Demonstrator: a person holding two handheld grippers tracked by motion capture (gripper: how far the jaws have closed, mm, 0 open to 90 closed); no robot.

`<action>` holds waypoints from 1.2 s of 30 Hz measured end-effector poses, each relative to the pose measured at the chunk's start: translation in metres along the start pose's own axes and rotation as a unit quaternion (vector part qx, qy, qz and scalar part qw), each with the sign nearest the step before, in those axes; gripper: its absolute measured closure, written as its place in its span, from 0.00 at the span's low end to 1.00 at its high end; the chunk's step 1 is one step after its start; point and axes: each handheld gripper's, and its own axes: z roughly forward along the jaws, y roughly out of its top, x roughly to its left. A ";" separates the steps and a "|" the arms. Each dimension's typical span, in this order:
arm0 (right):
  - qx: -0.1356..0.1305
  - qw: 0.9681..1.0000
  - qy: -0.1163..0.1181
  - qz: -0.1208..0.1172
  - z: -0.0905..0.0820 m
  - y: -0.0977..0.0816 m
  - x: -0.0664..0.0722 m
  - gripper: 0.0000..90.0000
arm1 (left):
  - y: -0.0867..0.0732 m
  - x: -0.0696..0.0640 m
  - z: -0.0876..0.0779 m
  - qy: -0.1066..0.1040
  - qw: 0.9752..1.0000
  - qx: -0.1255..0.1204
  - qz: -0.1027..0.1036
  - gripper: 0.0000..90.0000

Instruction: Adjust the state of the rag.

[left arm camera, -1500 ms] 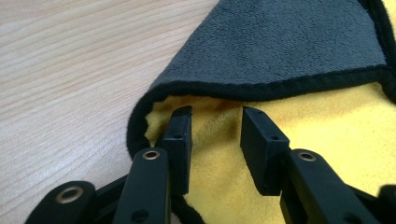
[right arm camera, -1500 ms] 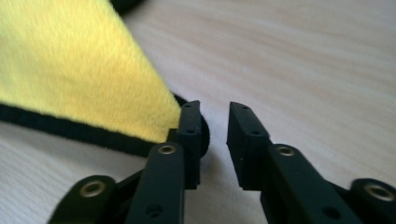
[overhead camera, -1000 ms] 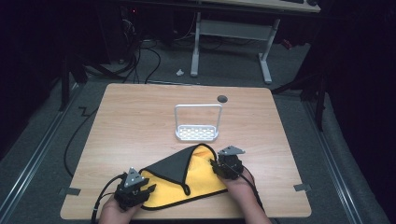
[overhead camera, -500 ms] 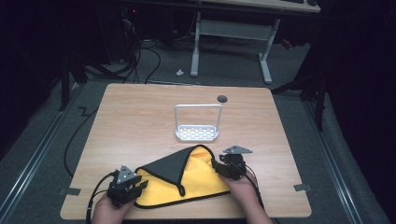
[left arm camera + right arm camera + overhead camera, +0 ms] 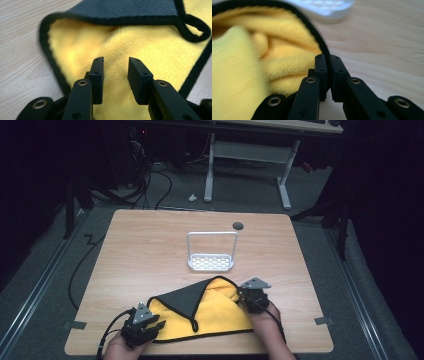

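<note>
The high view looks forward and down over the whole table (image 5: 150, 250) from its near edge, while both gripper views sit low and close, sharing the yellow cloth (image 5: 220, 320) (image 5: 140, 47) (image 5: 274, 50).

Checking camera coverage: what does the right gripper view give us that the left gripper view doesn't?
Right gripper view: right gripper pinched on the black hem of the yellow cloth, its jaws having just closed; blurred white rack behind.

Left gripper view: left gripper with jaws apart over the yellow face; folded-over dark grey flap; hanging loop.

Both: cloth and wooden table.
</note>
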 end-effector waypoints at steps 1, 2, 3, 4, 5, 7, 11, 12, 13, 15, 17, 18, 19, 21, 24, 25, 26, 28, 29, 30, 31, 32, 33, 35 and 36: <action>-0.004 1.000 -0.012 0.007 -0.002 0.001 -0.009 0.96 | 0.000 0.000 0.000 0.000 1.000 0.001 0.002 0.73; -0.007 1.000 -0.020 0.013 -0.005 0.002 -0.020 0.96 | 0.000 0.001 0.000 0.000 1.000 0.002 0.003 0.74; -0.009 0.999 -0.026 0.016 -0.006 0.003 -0.026 0.96 | 0.000 0.002 0.000 0.000 1.000 0.001 0.003 0.74; -0.012 0.999 -0.033 0.017 -0.007 0.004 -0.032 0.96 | 0.000 0.003 0.000 0.000 1.000 -0.001 0.001 0.75; -0.015 0.999 -0.037 0.021 -0.007 0.008 -0.038 0.97 | 0.000 0.003 0.000 0.000 1.000 -0.001 0.000 0.75; -0.022 0.998 -0.056 0.025 -0.007 0.013 -0.042 0.89 | 0.000 0.006 0.000 0.017 1.000 -0.002 0.002 0.75; -0.030 0.999 -0.028 0.025 -0.017 0.012 -0.035 0.83 | 0.002 0.004 -0.001 0.058 0.998 0.010 0.018 0.72; -0.028 0.999 -0.019 0.019 -0.019 0.008 -0.029 0.78 | 0.004 0.002 -0.002 0.063 0.998 0.013 0.026 0.71; -0.026 0.999 -0.009 0.020 -0.022 0.002 -0.024 0.72 | 0.005 -0.001 -0.003 0.054 0.998 0.008 0.026 0.71; -0.033 0.999 0.012 0.035 -0.026 -0.008 -0.019 0.63 | 0.006 -0.004 -0.006 0.034 0.999 -0.005 0.019 0.71; -0.026 0.999 0.017 0.038 -0.024 -0.017 -0.015 0.57 | 0.006 -0.009 -0.006 0.029 0.999 -0.005 0.025 0.71; -0.015 0.999 0.020 0.039 -0.019 -0.020 -0.014 0.54 | 0.006 -0.010 -0.004 0.028 0.999 -0.001 0.028 0.71; -0.008 0.999 0.018 0.035 -0.014 -0.021 -0.013 0.55 | 0.005 -0.010 -0.002 0.026 0.999 0.003 0.027 0.70; 0.009 0.999 0.035 0.032 -0.005 -0.022 -0.010 0.76 | 0.002 -0.008 0.002 0.022 0.999 0.006 0.024 0.70; 0.000 1.000 0.017 -0.002 -0.005 -0.017 -0.006 0.94 | 0.002 -0.007 0.002 0.019 1.000 0.006 0.020 0.71; -0.010 1.000 0.008 -0.005 -0.010 -0.013 -0.009 0.95 | 0.002 -0.008 0.002 0.020 1.000 0.005 0.021 0.71; -0.023 1.000 -0.002 -0.006 -0.016 -0.007 -0.013 0.95 | 0.002 -0.008 0.002 0.021 1.000 0.005 0.022 0.71; -0.045 0.999 -0.019 -0.006 -0.030 0.009 -0.023 0.94 | 0.003 -0.009 0.003 0.022 0.999 0.005 0.024 0.71; -0.061 0.998 -0.032 -0.011 -0.039 0.021 -0.028 0.94 | 0.003 -0.009 0.004 0.022 0.999 0.004 0.023 0.71; -0.069 0.997 -0.041 -0.014 -0.046 0.032 -0.031 0.94 | 0.003 -0.009 0.004 0.022 0.999 0.003 0.023 0.71; -0.075 0.996 -0.043 -0.017 -0.050 0.039 -0.034 0.93 | 0.003 -0.009 0.004 0.021 0.999 0.002 0.024 0.71; -0.077 0.996 -0.044 -0.017 -0.054 0.049 -0.036 0.90 | 0.004 -0.008 0.005 0.021 0.999 0.002 0.025 0.71; -0.081 0.995 -0.052 -0.020 -0.056 0.058 -0.039 0.84 | 0.004 -0.008 0.005 0.021 0.999 0.002 0.025 0.72; -0.081 0.995 -0.061 -0.015 -0.055 0.065 -0.043 0.80 | 0.004 -0.007 0.004 0.020 1.000 0.003 0.023 0.71; -0.074 0.995 -0.060 -0.011 -0.053 0.065 -0.043 0.79 | 0.004 -0.007 0.004 0.020 1.000 0.004 0.021 0.71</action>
